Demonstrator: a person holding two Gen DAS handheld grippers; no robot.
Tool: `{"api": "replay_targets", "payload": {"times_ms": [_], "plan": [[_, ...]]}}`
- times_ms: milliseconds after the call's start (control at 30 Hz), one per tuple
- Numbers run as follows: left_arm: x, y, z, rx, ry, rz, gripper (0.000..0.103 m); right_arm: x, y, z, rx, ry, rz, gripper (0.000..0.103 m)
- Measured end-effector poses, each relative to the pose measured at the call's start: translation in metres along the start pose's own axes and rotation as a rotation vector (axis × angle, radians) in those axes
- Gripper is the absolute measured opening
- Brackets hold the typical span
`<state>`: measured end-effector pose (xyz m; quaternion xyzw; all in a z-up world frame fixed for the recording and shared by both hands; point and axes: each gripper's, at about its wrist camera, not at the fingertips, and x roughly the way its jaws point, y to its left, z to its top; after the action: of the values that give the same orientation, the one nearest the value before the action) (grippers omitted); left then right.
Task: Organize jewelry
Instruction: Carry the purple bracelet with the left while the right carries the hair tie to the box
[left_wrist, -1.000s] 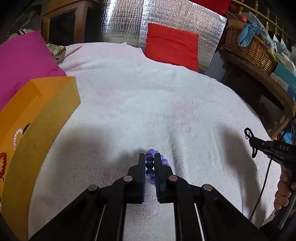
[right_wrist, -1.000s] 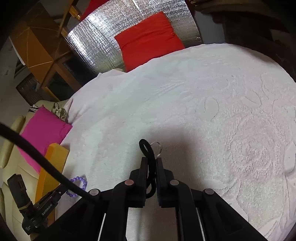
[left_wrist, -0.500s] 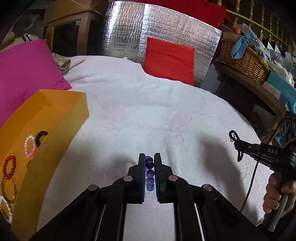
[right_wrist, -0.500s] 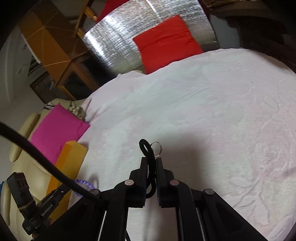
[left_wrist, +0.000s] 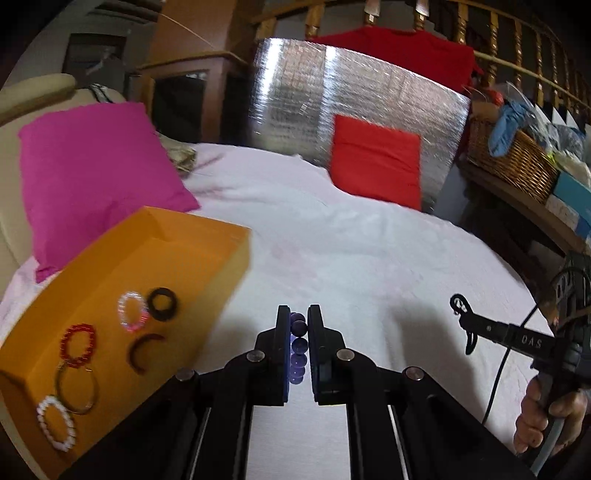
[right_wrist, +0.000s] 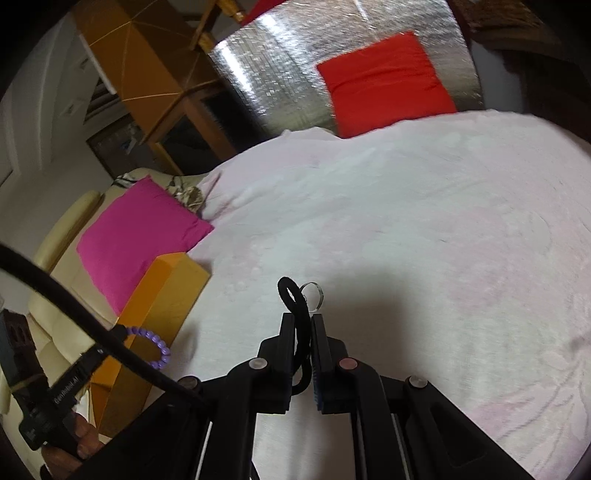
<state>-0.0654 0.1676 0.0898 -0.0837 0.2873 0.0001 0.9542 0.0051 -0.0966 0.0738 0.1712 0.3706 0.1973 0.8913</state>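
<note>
My left gripper (left_wrist: 298, 321) is shut on a purple bead bracelet (left_wrist: 298, 345) and holds it above the white bedspread, just right of the orange box (left_wrist: 207, 266). The box holds several bracelets and rings, among them a red bead bracelet (left_wrist: 78, 345) and a black ring (left_wrist: 162, 303). My right gripper (right_wrist: 303, 325) is shut on a black hair tie (right_wrist: 295, 299) with a silver ring (right_wrist: 314, 295) looped on it. In the right wrist view the purple bracelet (right_wrist: 155, 345) hangs beside the orange box (right_wrist: 159, 295). The right gripper also shows at the right of the left wrist view (left_wrist: 461, 314).
A pink cushion (left_wrist: 92, 177) lies behind the box. A red cushion (left_wrist: 376, 162) leans on a silver foil panel (left_wrist: 332, 103) at the far side. A wicker basket (left_wrist: 513, 162) sits on a shelf at the right. The bedspread (right_wrist: 424, 240) covers the surface.
Both grippers have lifted off the bedspread with their items. The left gripper has moved toward the orange box, whose inside now shows more fully.
</note>
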Motion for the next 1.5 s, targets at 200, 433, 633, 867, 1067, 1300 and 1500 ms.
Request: {"api": "replay_targets", "payload": {"times_ms": [200,433,633,867,1067,1300,1500], "plan": [[-0.012,0.033,0.005,-0.05,-0.039,0.059,0.009,0.018,0.04,0.004,-0.074,0.014,0.013,0.009],[-0.028,0.066,0.005,-0.089,-0.075,0.111,0.009,0.033,0.095,0.014,-0.168,0.017,0.048,0.009],[-0.041,0.095,0.003,-0.128,-0.098,0.15,0.009,0.047,0.145,0.01,-0.244,0.031,0.098,0.009],[-0.053,0.128,-0.001,-0.177,-0.114,0.201,0.009,0.062,0.2,-0.006,-0.317,0.055,0.166,0.009],[-0.064,0.169,-0.007,-0.246,-0.122,0.276,0.009,0.073,0.24,-0.021,-0.364,0.084,0.218,0.009],[-0.067,0.215,-0.02,-0.327,-0.091,0.349,0.009,0.087,0.279,-0.044,-0.43,0.127,0.27,0.009],[-0.059,0.227,-0.026,-0.336,-0.047,0.371,0.009,0.109,0.295,-0.059,-0.42,0.193,0.287,0.009]]}}
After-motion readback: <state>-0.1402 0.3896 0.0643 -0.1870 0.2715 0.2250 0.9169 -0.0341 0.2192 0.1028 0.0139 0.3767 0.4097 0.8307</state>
